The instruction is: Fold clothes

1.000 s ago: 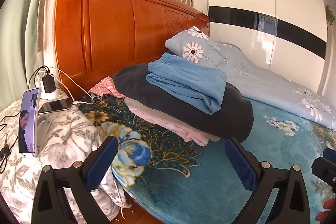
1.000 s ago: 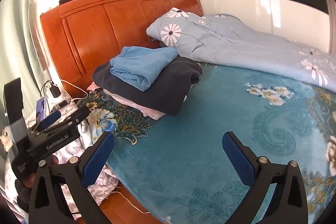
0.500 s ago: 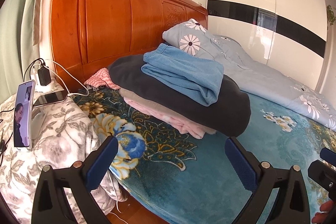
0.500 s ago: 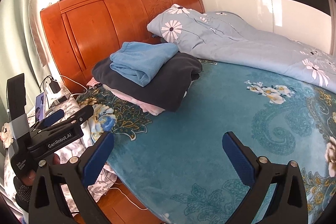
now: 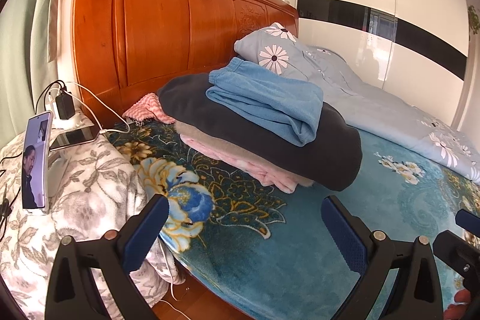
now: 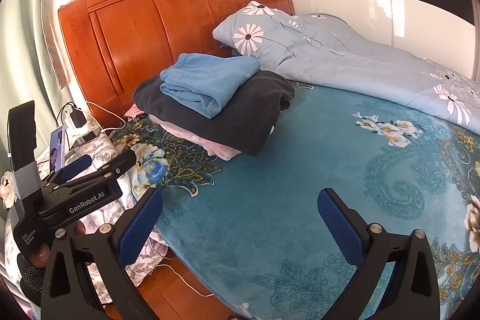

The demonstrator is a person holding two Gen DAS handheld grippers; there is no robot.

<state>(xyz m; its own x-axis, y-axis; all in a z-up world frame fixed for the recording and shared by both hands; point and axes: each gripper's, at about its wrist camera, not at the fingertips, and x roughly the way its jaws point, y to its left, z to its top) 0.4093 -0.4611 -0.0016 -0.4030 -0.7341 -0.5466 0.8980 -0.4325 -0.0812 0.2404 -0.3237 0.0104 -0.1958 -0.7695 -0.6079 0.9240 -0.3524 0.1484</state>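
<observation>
Left gripper (image 5: 244, 225): jaws spread wide, nothing between them, held above the near edge of the bed; seen from the side in the right wrist view (image 6: 99, 167), low at the left.
Right gripper (image 6: 240, 218): jaws wide apart and empty, over bare blanket, well apart from the clothes.
Stack of folded clothes (image 5: 270, 137): on the bed near the headboard, ahead of both grippers and touched by neither.
Blue garment (image 5: 267, 101): folded, on top of the stack, just in front of the pillow.
Dark garment (image 5: 315, 152): folded, directly under the blue one and wider than it — edges showing on all sides.
Pink garment (image 5: 240, 161): at the bottom of the stack, edge sticking out toward the near side.
Teal floral blanket (image 6: 300, 170): covering the bed under the stack.
Grey-blue daisy quilt (image 6: 345, 56): bunched along the far side of the bed, one end up against the headboard.
Wooden headboard (image 5: 168, 29): upright behind the stack.
Phone (image 5: 35, 167): propped upright on a grey floral cloth (image 5: 90, 185) left of the bed — screen lit.
Charger (image 5: 64, 107): plugged in beside the headboard, white cable trailing toward the bed.
Wardrobe (image 5: 375, 20): white with a black band, beyond the bed.
</observation>
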